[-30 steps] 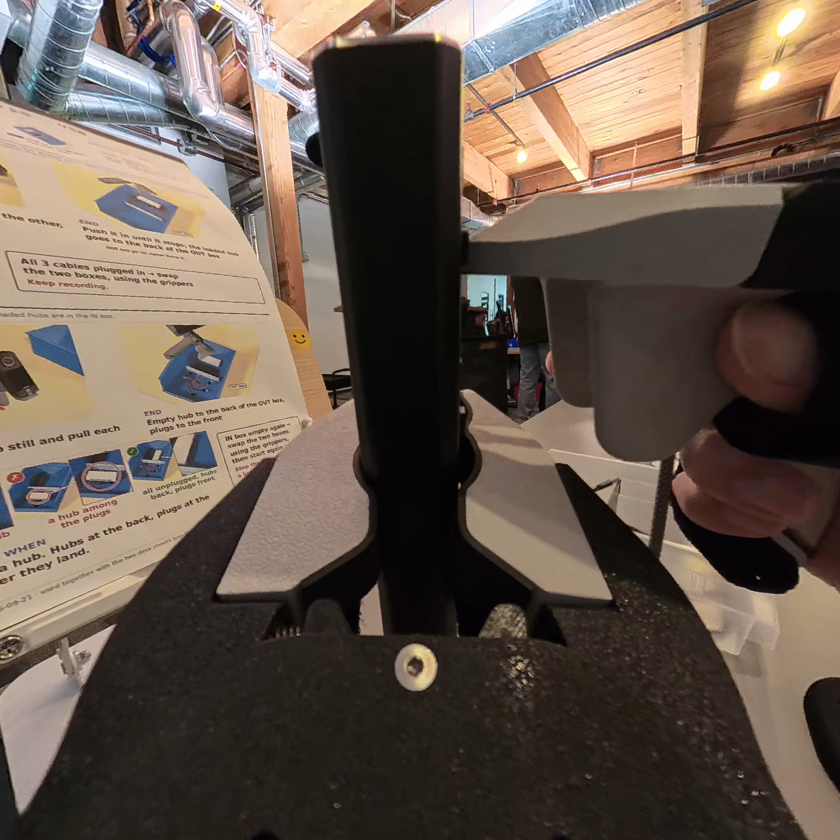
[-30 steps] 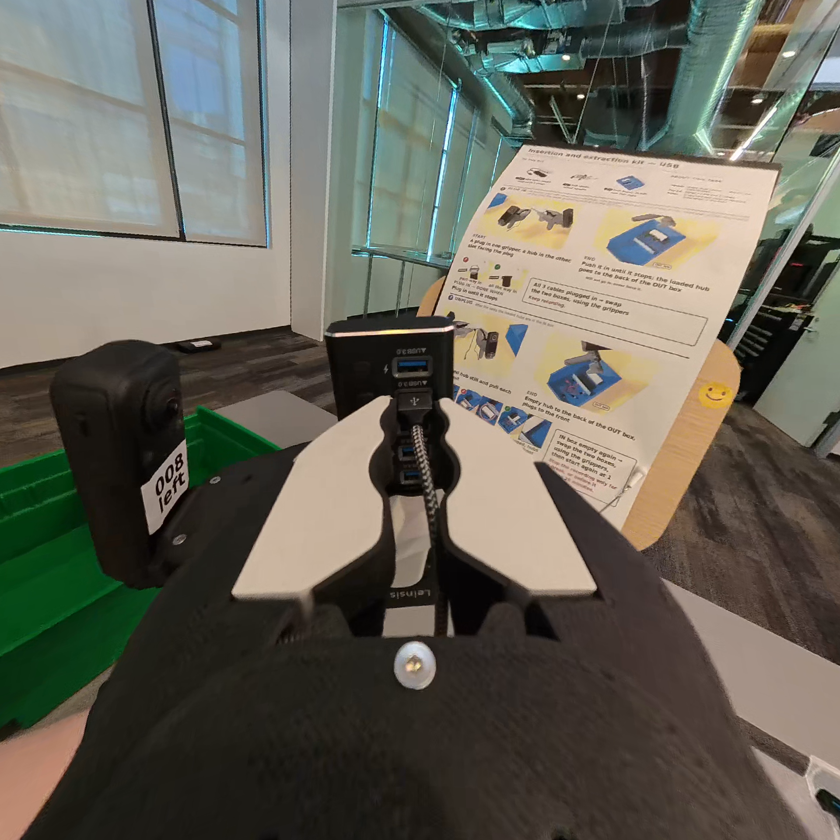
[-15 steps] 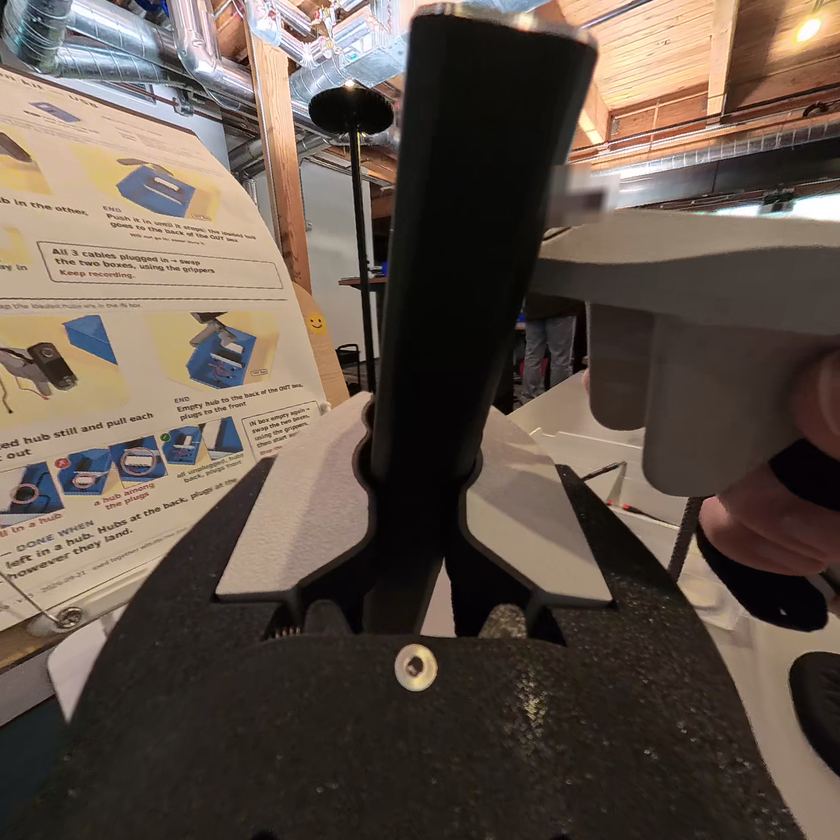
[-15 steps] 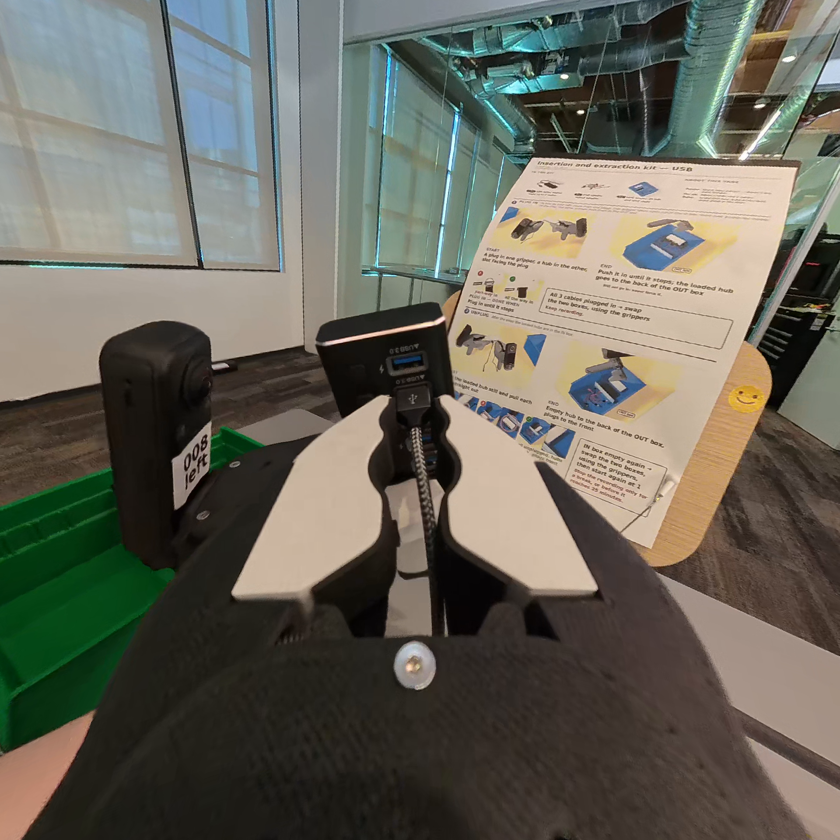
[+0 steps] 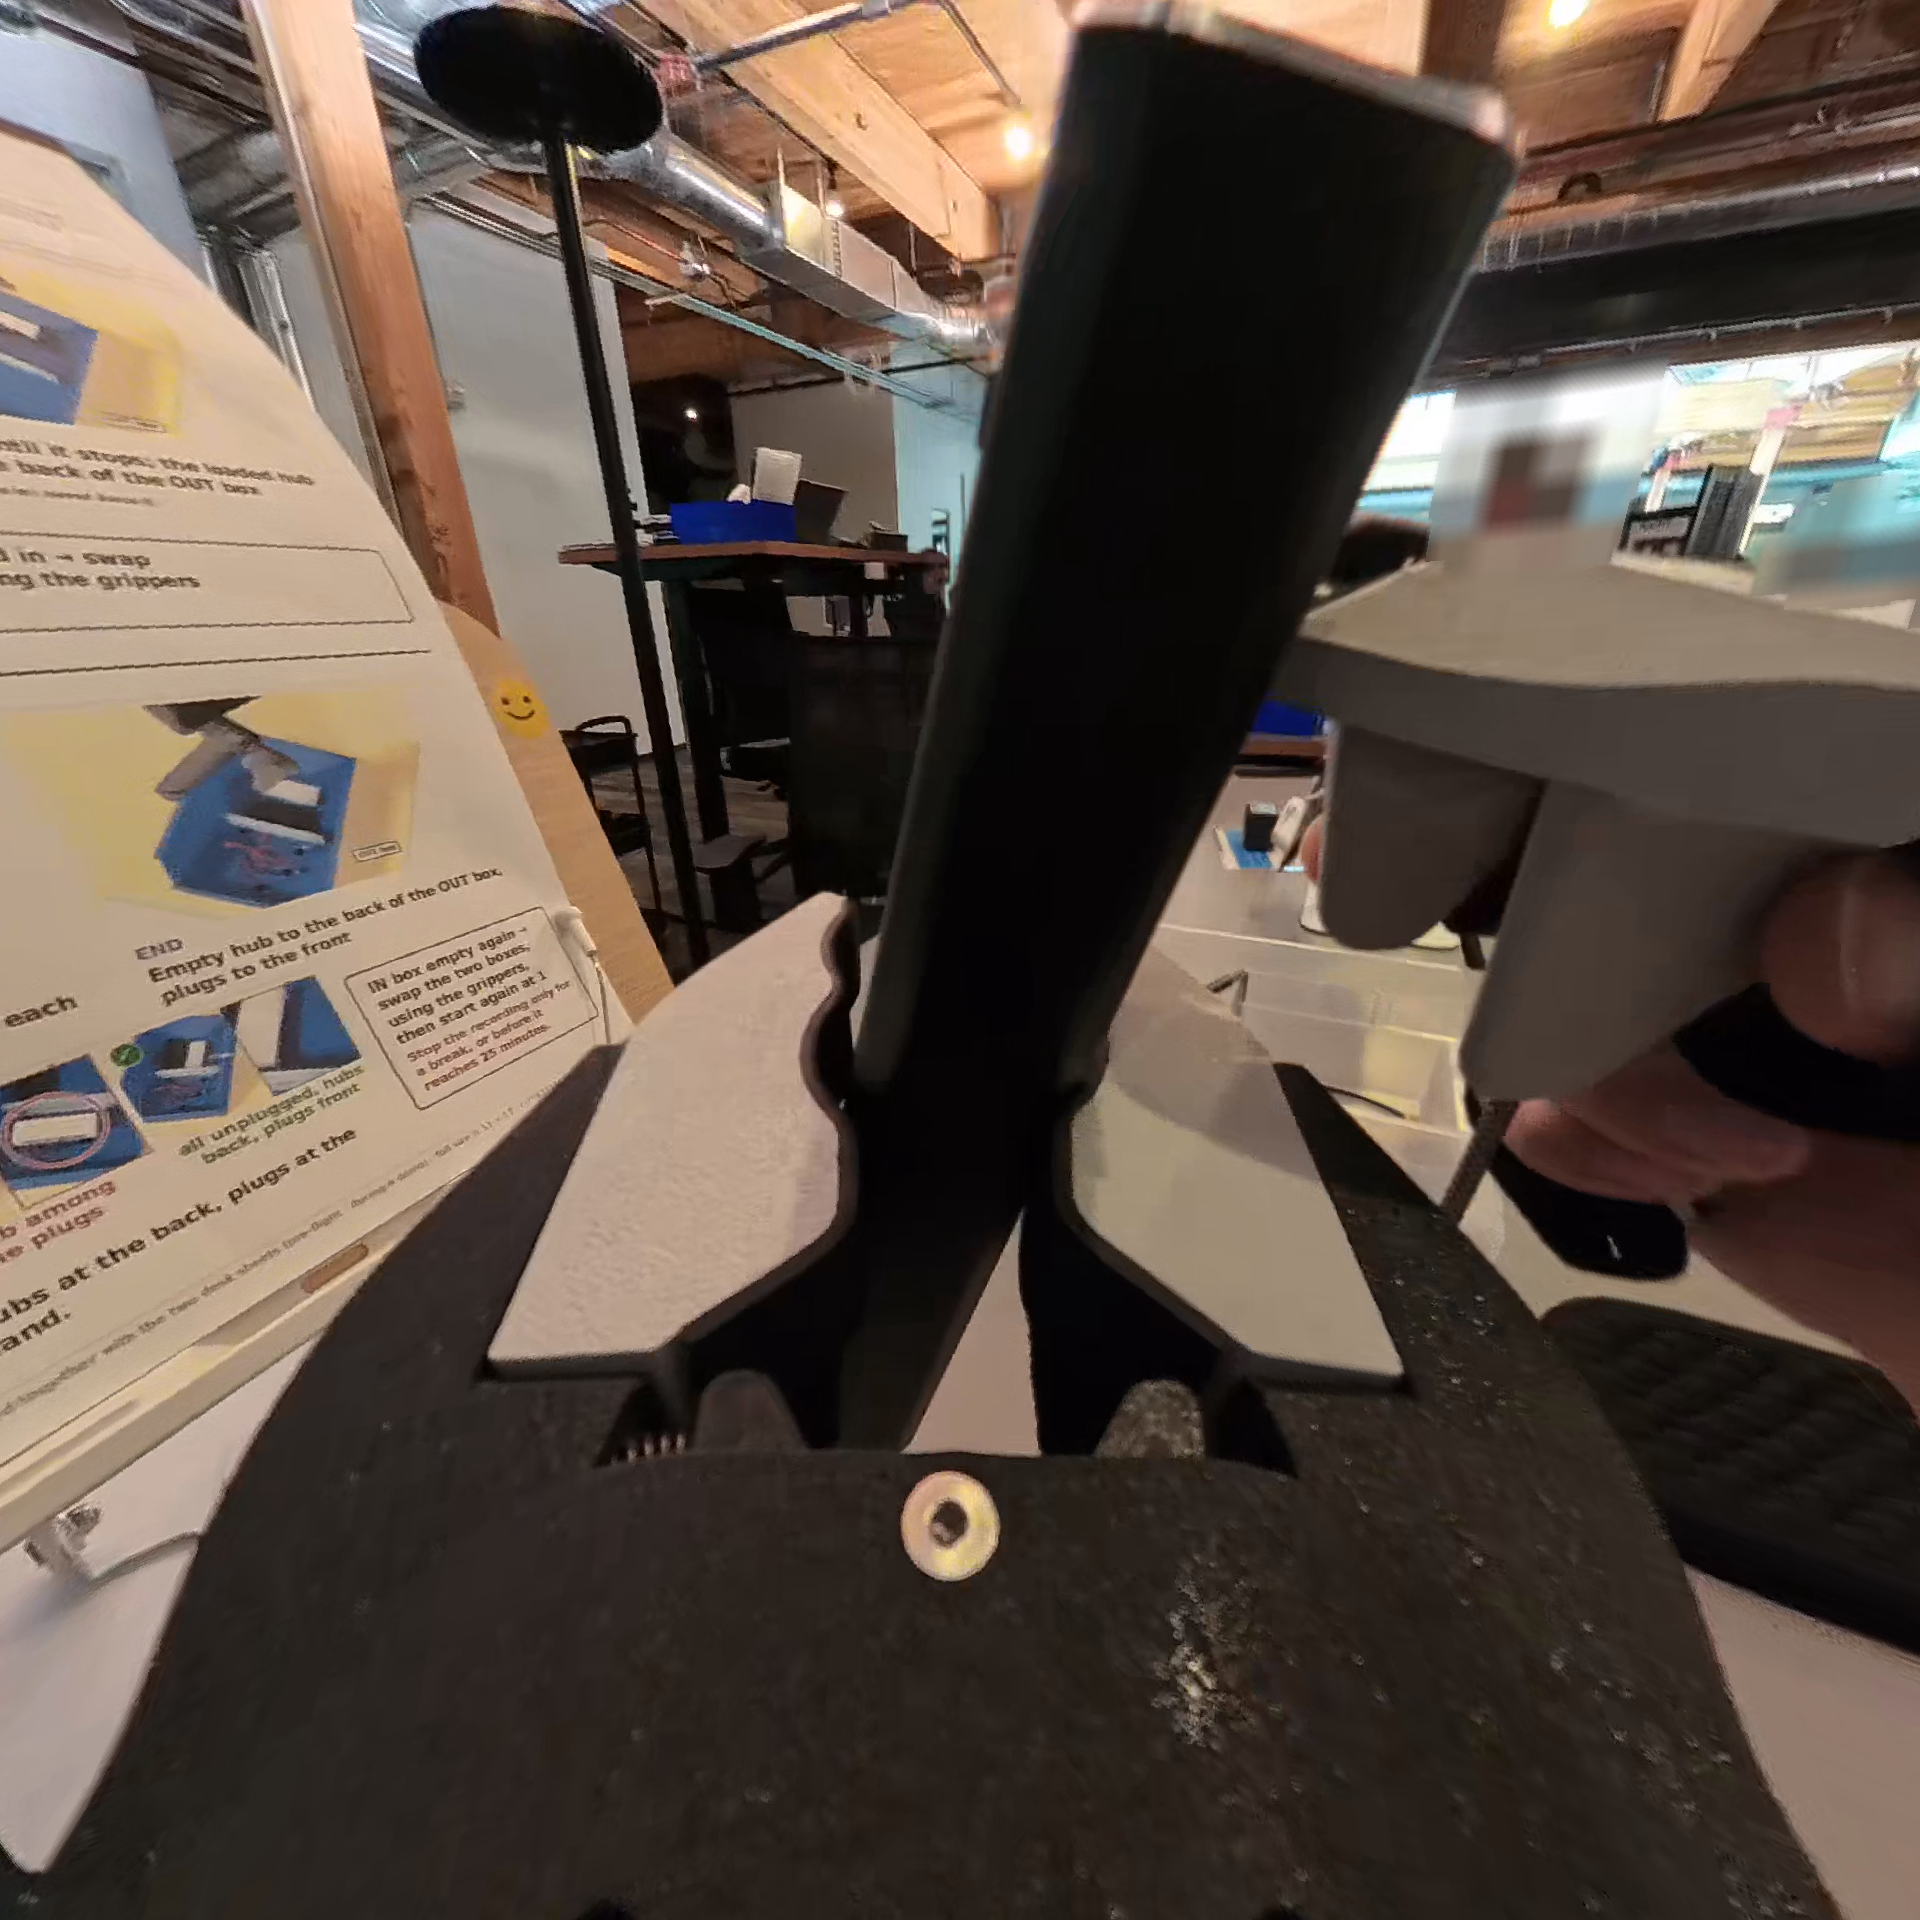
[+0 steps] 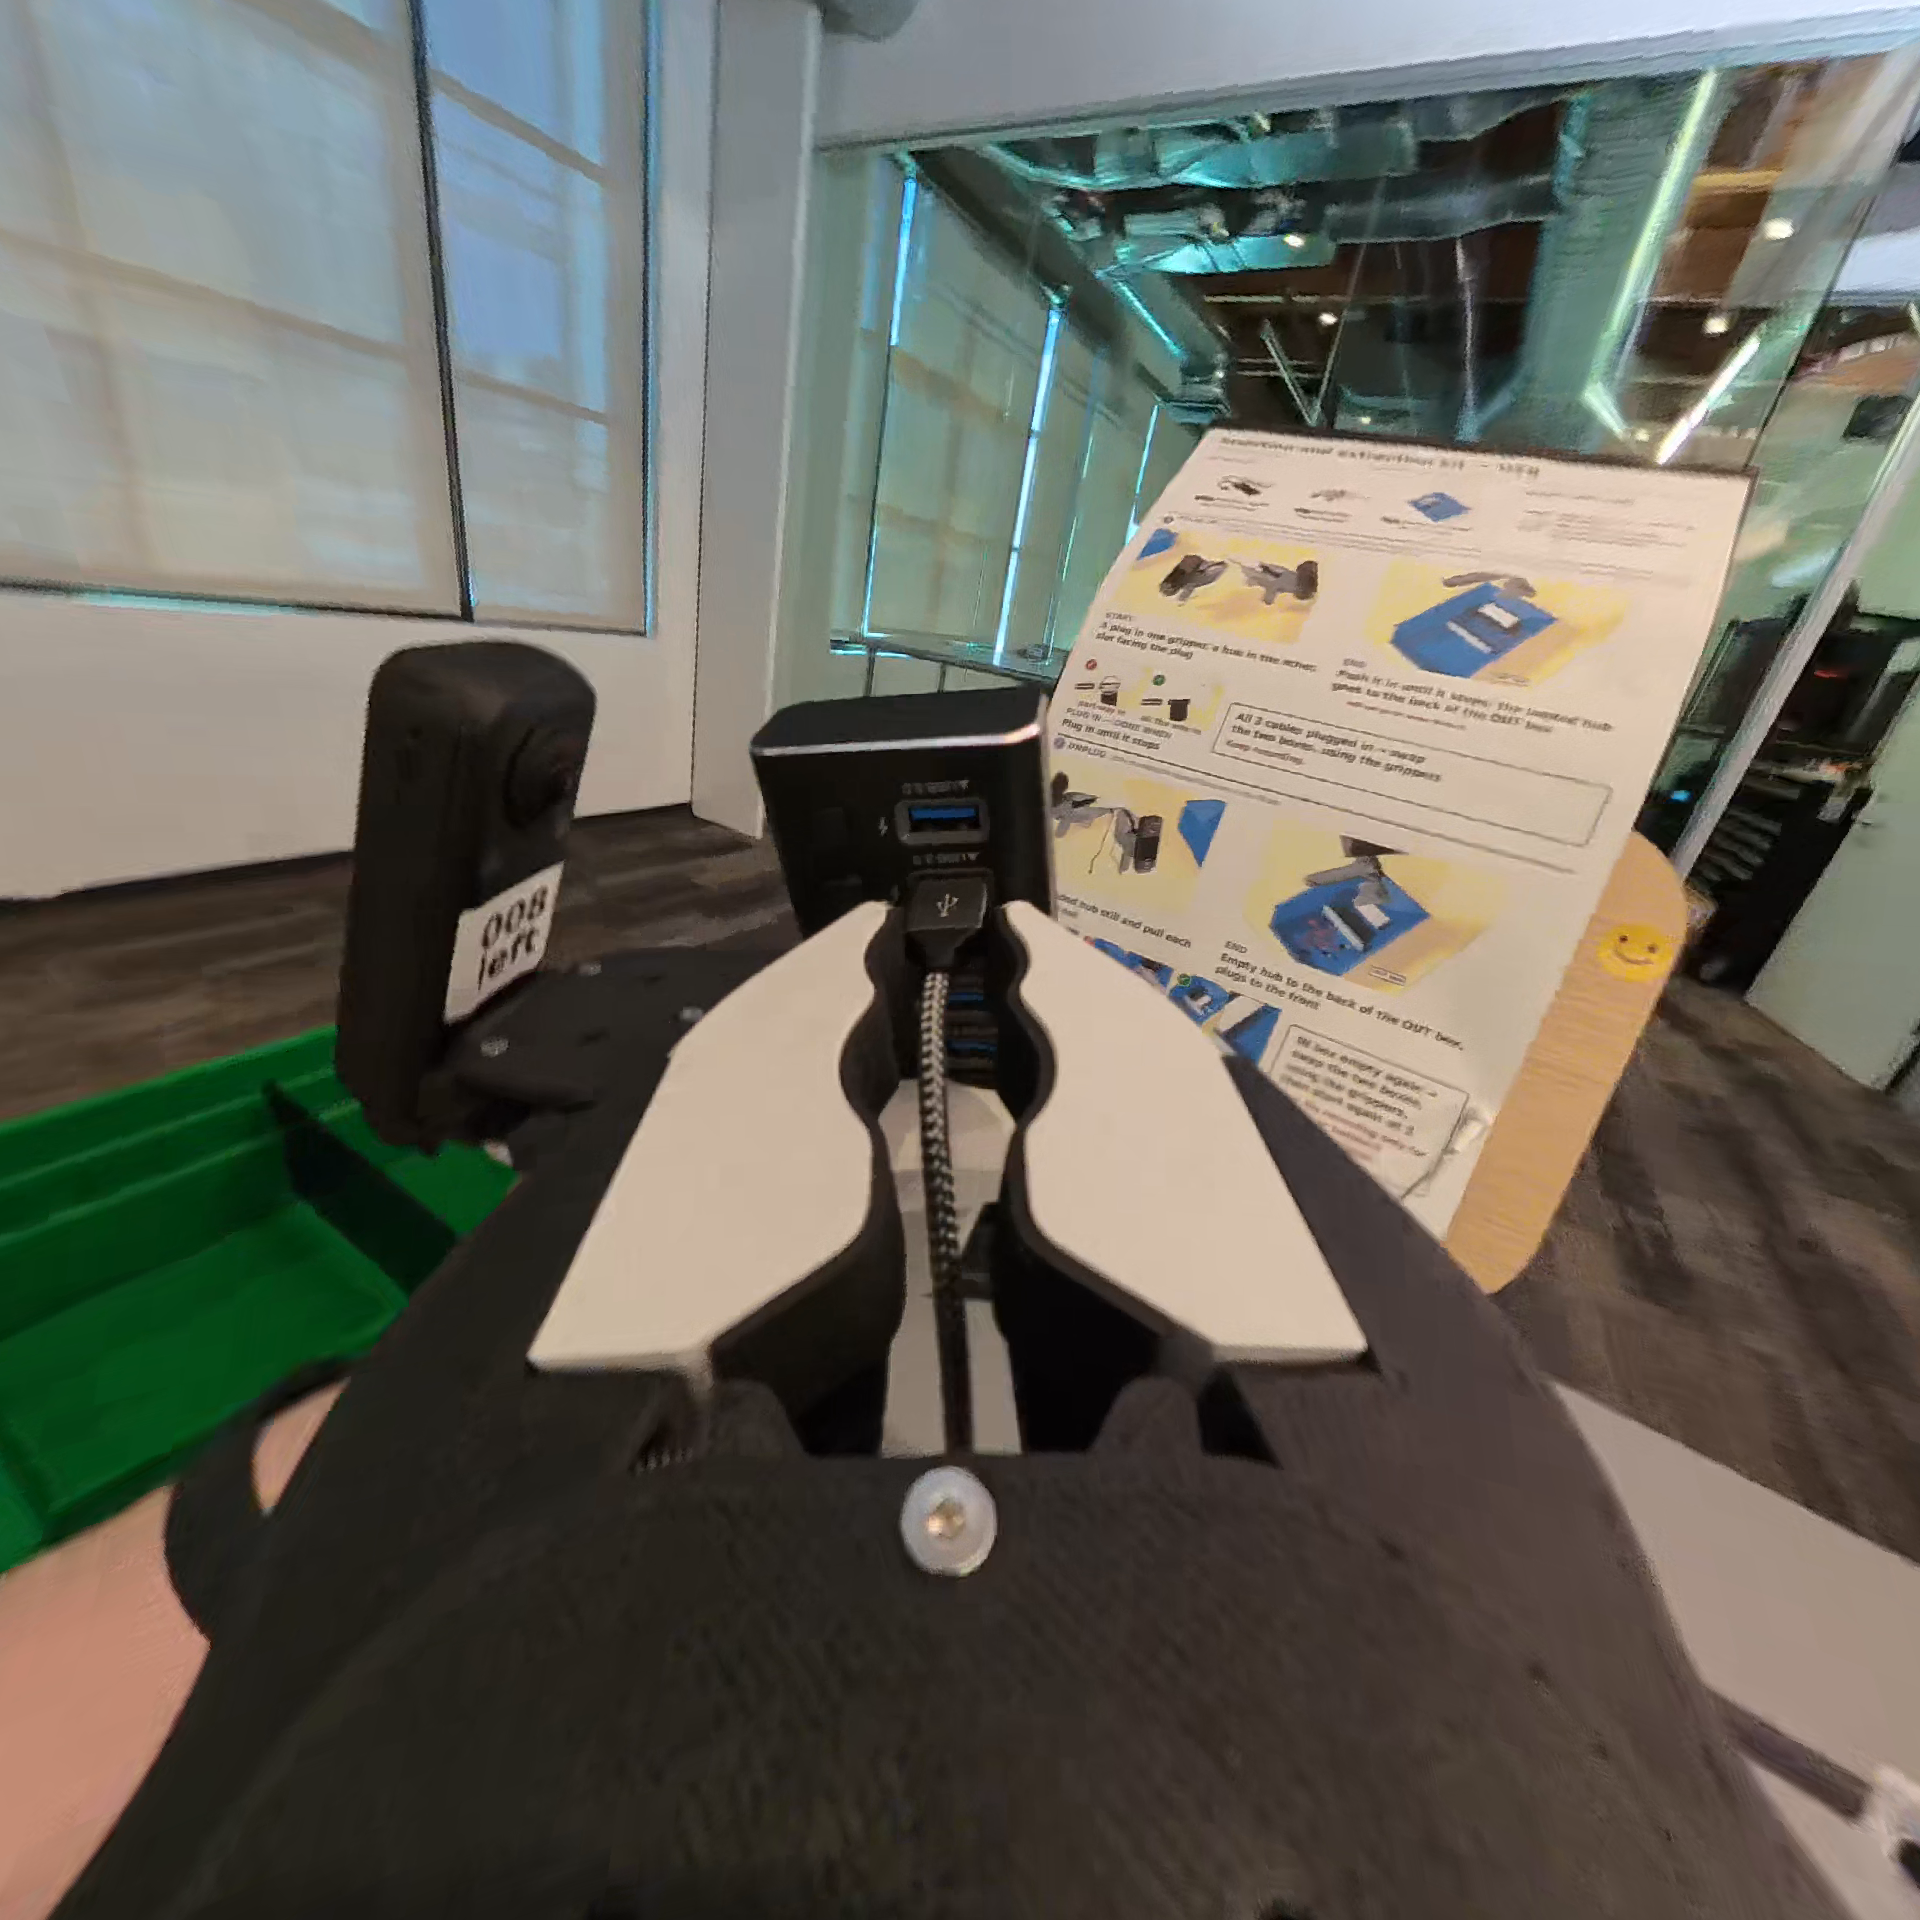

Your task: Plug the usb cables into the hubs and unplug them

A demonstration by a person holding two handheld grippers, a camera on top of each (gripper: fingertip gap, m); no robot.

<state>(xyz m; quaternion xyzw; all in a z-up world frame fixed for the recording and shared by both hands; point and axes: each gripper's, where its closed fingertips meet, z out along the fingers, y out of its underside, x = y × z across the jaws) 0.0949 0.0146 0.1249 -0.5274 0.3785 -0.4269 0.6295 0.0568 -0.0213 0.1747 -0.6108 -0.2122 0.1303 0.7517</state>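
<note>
My left gripper (image 5: 971, 1023) is shut on a black USB hub (image 5: 1164, 540), which leans up and to the right. In the right wrist view the hub (image 6: 831, 790) faces me with a free blue port (image 6: 940, 819) at the top. My right gripper (image 6: 943, 925) is shut on a black USB plug (image 6: 945, 902) with a braided cable (image 6: 935, 1101). The plug's tip sits at the second port from the top; how deep is hidden. The right gripper's grey fingers (image 5: 1621, 727) and a hand (image 5: 1766, 1226) show beside the hub in the left wrist view.
An instruction sheet on a wooden board (image 6: 1351, 810) stands behind the hub, also at the left of the left wrist view (image 5: 208, 831). A green bin (image 6: 156, 1226) lies low on the left. The left gripper's black camera (image 6: 468, 862) stands beside the hub. A black lamp pole (image 5: 623, 582) stands behind. The grippers' ends are close to 7 cm from one another.
The hub has tilted from upright to leaning right in the left wrist view. Both grippers have swung together. The plug stays at the hub's second port.
</note>
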